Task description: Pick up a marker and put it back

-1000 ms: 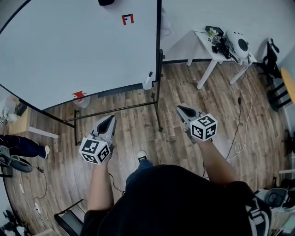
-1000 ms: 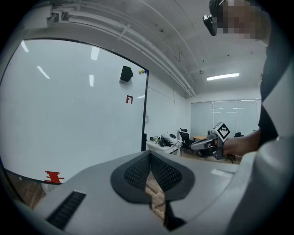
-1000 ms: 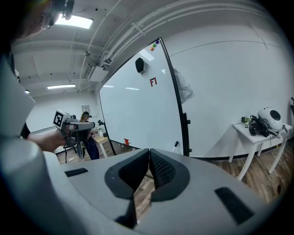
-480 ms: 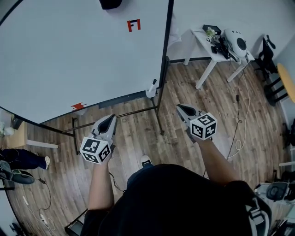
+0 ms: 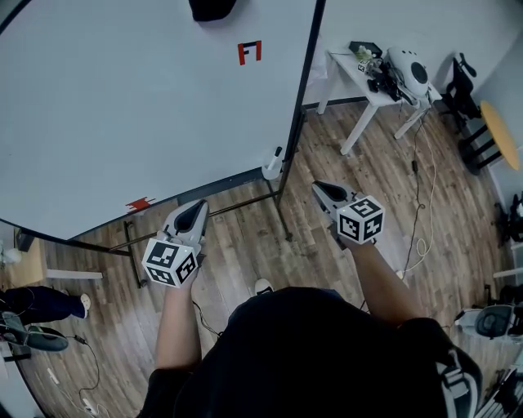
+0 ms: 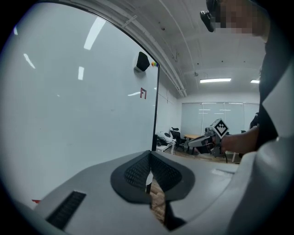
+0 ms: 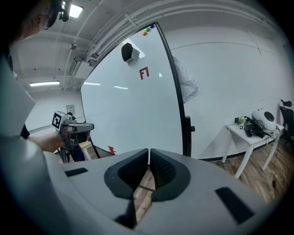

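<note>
At the lower right corner of the large white whiteboard [image 5: 122,106]: a small white cup [image 5: 270,170] hangs by the black frame, and a dark-capped marker [image 5: 278,153] stands in it, touched by neither gripper.
Left tongs: the grey two-jaw left tongs [image 5: 196,208], with a black-and-white patterned cube at the back, are held low in front of the board's bottom edge, well apart from the cup. The jaws are pressed together at the tips, with nothing between them.
Right tongs: the matching grey right tongs [image 5: 320,189] sit just right of the board's black stand post. They are nearer the cup than the left pair, but apart from it. The jaws are closed to a hairline slit and hold nothing.
Board marks: a red angular mark [image 5: 249,52] sits near the top, and a small red scribble [image 5: 140,203] near the bottom edge. A black block [image 5: 211,8] sits at the top edge.
Floor: a brown wood-plank floor [image 5: 245,245] lies under both tongs.
Tabletop: a white tabletop [image 5: 359,69] stands well to the right by the wall. It carries a rounded white object [image 5: 403,65] and some small dark items too small to tell.
Person: a dark top and two bare forearms reach forward.
</note>
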